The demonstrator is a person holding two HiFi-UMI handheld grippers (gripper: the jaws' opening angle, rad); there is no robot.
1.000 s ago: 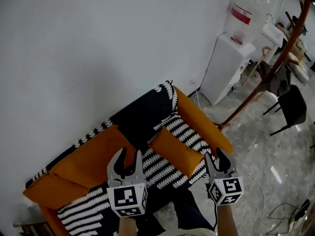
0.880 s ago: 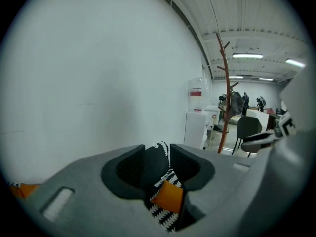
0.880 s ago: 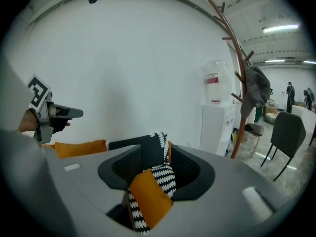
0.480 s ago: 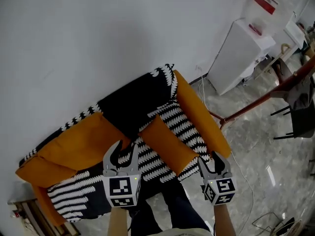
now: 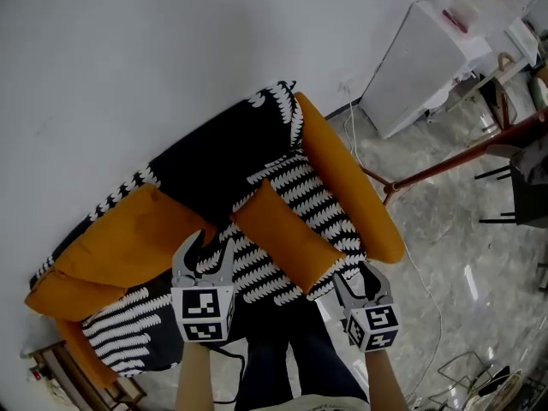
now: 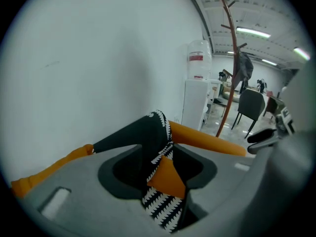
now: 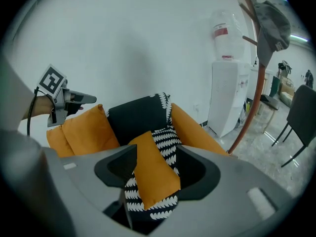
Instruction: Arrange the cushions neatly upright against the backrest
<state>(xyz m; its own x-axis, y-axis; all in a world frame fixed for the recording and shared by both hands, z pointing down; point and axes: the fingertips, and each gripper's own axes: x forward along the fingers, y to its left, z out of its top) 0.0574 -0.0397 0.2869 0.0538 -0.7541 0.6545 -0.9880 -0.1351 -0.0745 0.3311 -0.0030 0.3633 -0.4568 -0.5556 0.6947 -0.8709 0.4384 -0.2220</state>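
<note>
- White wall and pale tiled floor are framing the sofa (image 5: 342, 178), with a water dispenser (image 5: 428, 58) standing beyond its right end.
- Small orange cushion (image 5: 282, 238) is lying flat on the striped seat. It's slanting from the black backrest (image 5: 223, 161) toward the seat's front right corner, so it's not upright yet.
- Big orange cushion (image 5: 128, 242) is leaning on the backrest at the sofa's left end.
- Your left gripper (image 5: 207, 247) is hovering over the seat's front edge, near the middle. Its jaws have just been opening, are roughly half apart, and are gripping nothing.
- Your right gripper (image 5: 358, 282) is hanging at the front right corner, just beside the small cushion's near end. Its jaws have also just been opening, and the pads are touching nothing.
- I'm reading this as the approach before the first grab.
- Next move is calling for pinching the small cushion's edges, then tipping it up against the backrest.
</note>
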